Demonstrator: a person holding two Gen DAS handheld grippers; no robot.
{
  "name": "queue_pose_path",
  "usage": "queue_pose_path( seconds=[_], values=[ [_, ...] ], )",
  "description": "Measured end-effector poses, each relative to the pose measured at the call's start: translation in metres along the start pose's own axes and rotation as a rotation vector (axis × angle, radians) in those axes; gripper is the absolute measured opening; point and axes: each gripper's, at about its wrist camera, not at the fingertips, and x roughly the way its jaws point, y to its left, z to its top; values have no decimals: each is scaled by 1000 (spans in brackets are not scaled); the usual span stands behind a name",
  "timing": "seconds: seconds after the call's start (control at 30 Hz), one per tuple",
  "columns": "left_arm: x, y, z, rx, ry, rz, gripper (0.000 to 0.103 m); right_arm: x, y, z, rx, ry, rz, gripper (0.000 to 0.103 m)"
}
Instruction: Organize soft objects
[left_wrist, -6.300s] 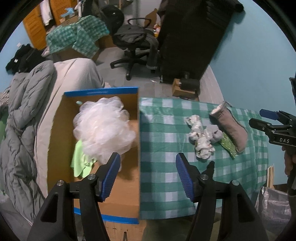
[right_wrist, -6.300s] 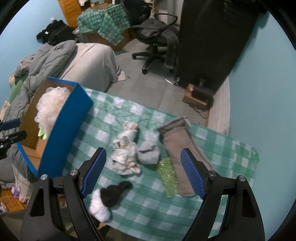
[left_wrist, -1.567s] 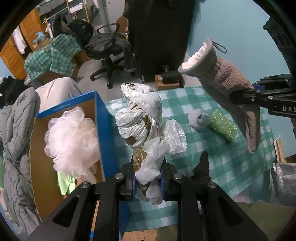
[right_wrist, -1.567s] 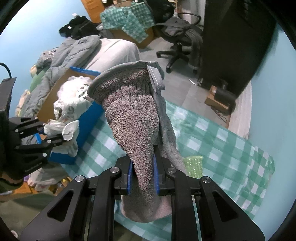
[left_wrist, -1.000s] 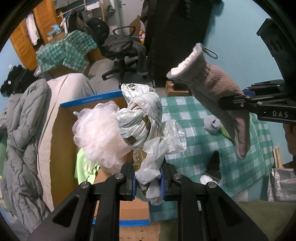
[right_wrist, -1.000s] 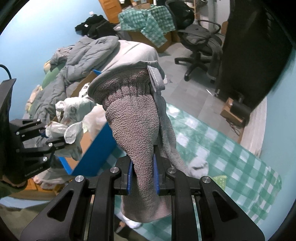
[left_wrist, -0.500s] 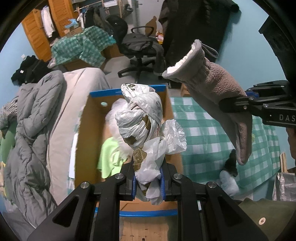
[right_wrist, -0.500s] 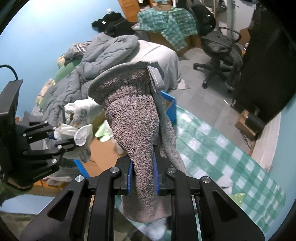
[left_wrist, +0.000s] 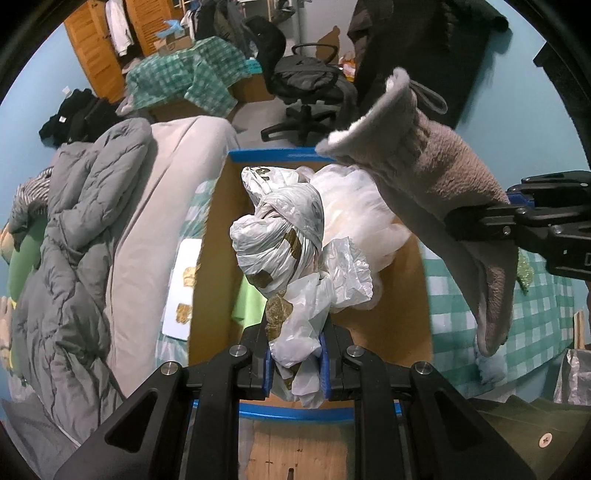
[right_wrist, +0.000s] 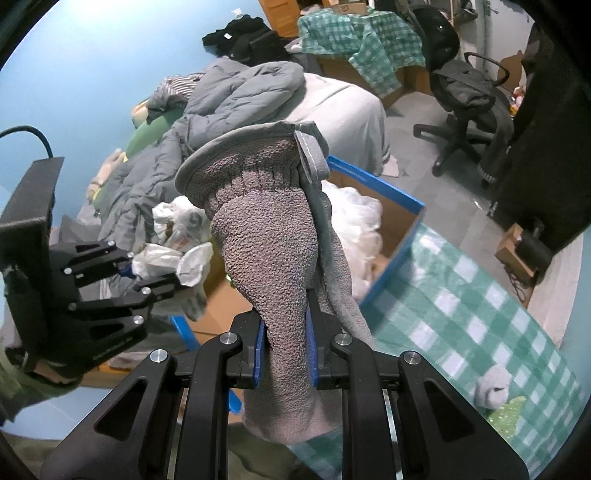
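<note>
- The left gripper (left_wrist: 294, 363) has its blue fingers (left_wrist: 266, 363) clamped on the lower end of a knotted bag (left_wrist: 286, 236); the bag stands up beyond the fingers, above the open box (left_wrist: 391, 321).
- The right gripper (right_wrist: 283, 350) has its fingers (right_wrist: 258, 350) clamped on a grey-brown sock (right_wrist: 269, 236). The cuff rises above the fingers; the toe hangs below them.
- From the left wrist view, the sock (left_wrist: 450, 184) hangs at the box's right side, partly over it.
- Inside the box lie a white mesh pouf (left_wrist: 364, 206) and a light green cloth (left_wrist: 249, 302).
- The box sits at the left end of a bench with a green checked cloth (right_wrist: 469, 306), beside a bed (left_wrist: 155, 206).
- A small grey object (right_wrist: 493, 384) and a green glittery piece (right_wrist: 508, 410) lie on the bench, well apart from both grippers.
</note>
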Motion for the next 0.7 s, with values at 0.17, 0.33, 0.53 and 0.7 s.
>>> queue_pose_path(
  seconds=[0.17, 0.33, 0.53, 0.7],
  values=[
    [13, 14, -2, -15, 15, -6, 19, 14, 13, 8, 3, -3, 23, 16],
    [25, 22, -3, -4, 26, -3, 19, 34, 25, 11, 10, 9, 19, 16],
    [37, 30, -6, 0, 46, -6, 19, 57, 27, 10, 47, 32, 3, 16],
    [49, 33, -8, -10, 64, -14, 19, 71, 30, 7, 60, 44, -6, 16]
  ],
)
